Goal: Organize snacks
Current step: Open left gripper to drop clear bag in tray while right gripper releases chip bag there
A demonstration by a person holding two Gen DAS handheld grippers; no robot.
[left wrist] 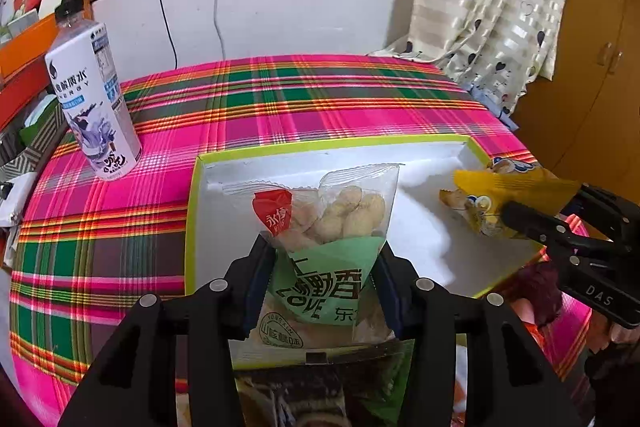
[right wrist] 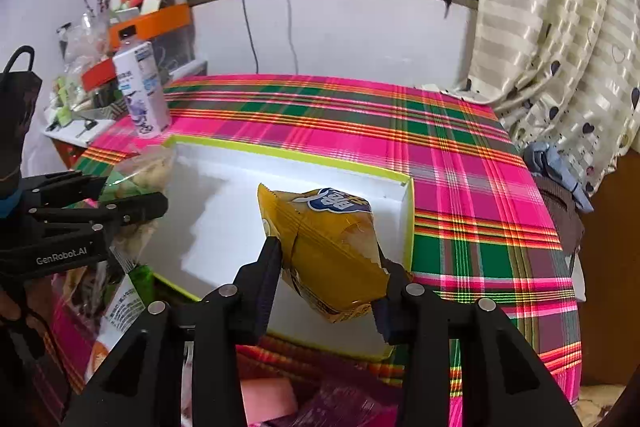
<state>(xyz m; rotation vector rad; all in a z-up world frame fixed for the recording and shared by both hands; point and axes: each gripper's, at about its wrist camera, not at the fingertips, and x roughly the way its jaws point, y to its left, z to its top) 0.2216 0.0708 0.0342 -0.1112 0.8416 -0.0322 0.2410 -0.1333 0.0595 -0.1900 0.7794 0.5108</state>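
Note:
My left gripper [left wrist: 322, 267] is shut on a clear and green snack bag [left wrist: 332, 227] of pale round pieces, held over the near left part of a white tray with a lime rim [left wrist: 192, 227]. My right gripper [right wrist: 330, 267] is shut on a yellow snack packet [right wrist: 324, 243], held over the tray's right side [right wrist: 408, 219]. In the left wrist view the yellow packet [left wrist: 496, 199] and right gripper [left wrist: 520, 217] show at the right. In the right wrist view the left gripper [right wrist: 152, 205] and its bag [right wrist: 152, 171] show at the left.
A white drink bottle [left wrist: 92, 99] stands on the plaid tablecloth [left wrist: 300, 107] left of the tray, also in the right wrist view [right wrist: 142, 87]. More snack packets [right wrist: 120, 311] lie near the front edge. Cluttered shelves [right wrist: 100, 67] stand at the left, a curtain [right wrist: 552, 27] at the right.

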